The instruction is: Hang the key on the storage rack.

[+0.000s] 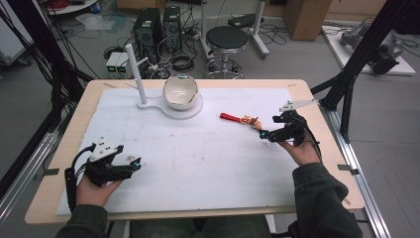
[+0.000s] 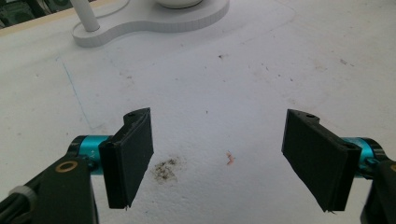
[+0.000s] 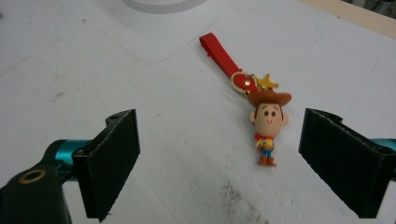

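White matting (image 1: 198, 163) lies bare around both grippers, the left gripper (image 2: 217, 161) spread wide over nothing, while the right gripper (image 3: 219, 163), jaws apart, frames a cowboy keychain (image 3: 266, 123) nearer its right jaw, its red strap (image 3: 219, 53) trailing beyond the jaw tips.

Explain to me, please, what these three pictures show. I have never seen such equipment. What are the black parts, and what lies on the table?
A person sits at a table covered by a white sheet and holds a hand tool in each hand. Each tool is a gripper with two black jaws. The wide picture comes from a camera above the table. The other two come from small cameras riding on the grippers. The left gripper is open over bare sheet. The right gripper is open too, and a cowboy figure keychain with a red strap lies flat between its jaws, not yet held. Farther back stands a white stand carrying a white bowl.
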`<action>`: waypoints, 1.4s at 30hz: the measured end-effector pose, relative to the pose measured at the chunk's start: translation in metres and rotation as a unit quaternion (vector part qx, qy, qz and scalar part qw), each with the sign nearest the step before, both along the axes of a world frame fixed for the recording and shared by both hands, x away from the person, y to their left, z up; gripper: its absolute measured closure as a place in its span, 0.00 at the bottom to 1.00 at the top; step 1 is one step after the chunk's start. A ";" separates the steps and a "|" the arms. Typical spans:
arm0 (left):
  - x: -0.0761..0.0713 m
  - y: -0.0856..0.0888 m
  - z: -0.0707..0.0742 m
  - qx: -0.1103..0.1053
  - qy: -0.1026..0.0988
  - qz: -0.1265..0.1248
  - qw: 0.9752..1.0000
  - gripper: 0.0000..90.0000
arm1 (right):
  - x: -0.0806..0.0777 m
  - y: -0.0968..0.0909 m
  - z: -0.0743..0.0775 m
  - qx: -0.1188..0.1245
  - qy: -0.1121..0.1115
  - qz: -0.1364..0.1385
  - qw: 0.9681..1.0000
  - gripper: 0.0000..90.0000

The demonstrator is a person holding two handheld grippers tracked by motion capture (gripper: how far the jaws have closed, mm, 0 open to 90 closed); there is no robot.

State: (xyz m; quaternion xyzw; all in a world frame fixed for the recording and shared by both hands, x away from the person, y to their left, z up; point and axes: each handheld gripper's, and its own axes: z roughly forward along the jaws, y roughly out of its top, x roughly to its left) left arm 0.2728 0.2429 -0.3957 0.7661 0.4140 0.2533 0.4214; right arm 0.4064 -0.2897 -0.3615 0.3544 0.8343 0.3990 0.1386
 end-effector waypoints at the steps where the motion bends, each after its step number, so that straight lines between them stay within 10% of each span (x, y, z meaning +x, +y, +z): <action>1: 0.000 0.001 0.000 0.002 0.001 -0.001 1.000 0.28 | 0.011 0.006 0.004 -0.012 0.005 0.005 1.000 0.13; 17: 0.001 0.002 0.001 -0.001 0.002 0.001 1.000 0.28 | 0.076 0.047 0.021 -0.071 0.018 0.021 0.997 0.22; 42: 0.002 0.003 0.002 -0.005 0.003 0.000 1.000 0.27 | 0.119 0.095 -0.044 -0.132 0.084 0.064 0.986 0.37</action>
